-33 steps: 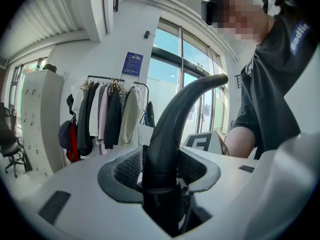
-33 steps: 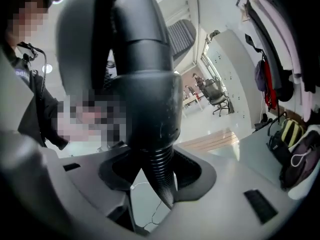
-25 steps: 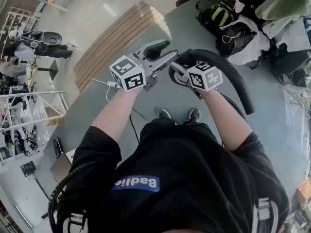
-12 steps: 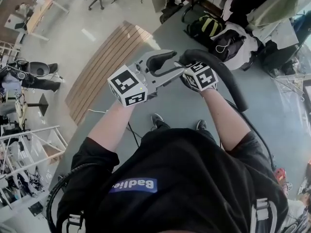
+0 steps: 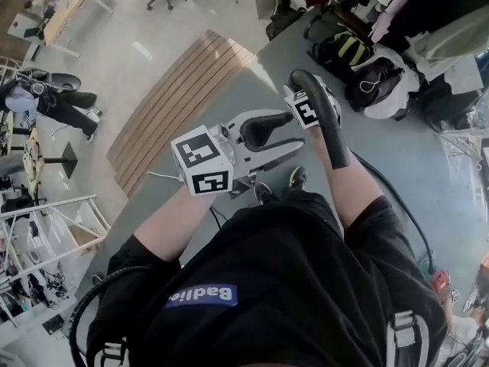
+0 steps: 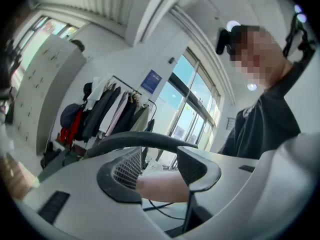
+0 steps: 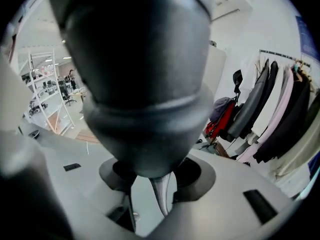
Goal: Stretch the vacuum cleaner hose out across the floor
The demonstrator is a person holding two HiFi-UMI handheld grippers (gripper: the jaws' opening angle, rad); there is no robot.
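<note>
Jaws on our left gripper are spread apart, and nothing is pinched between them. Jaws on our right gripper squeeze the thick black vacuum hose close to its end. We hold the vacuum hose up in the air over the grey floor. It bends back along our right forearm. The left gripper is just beside the vacuum hose and does not touch it.

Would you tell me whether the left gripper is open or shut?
Open: the left gripper has its fingers apart, gripping nothing; the hose passes beyond them.
</note>
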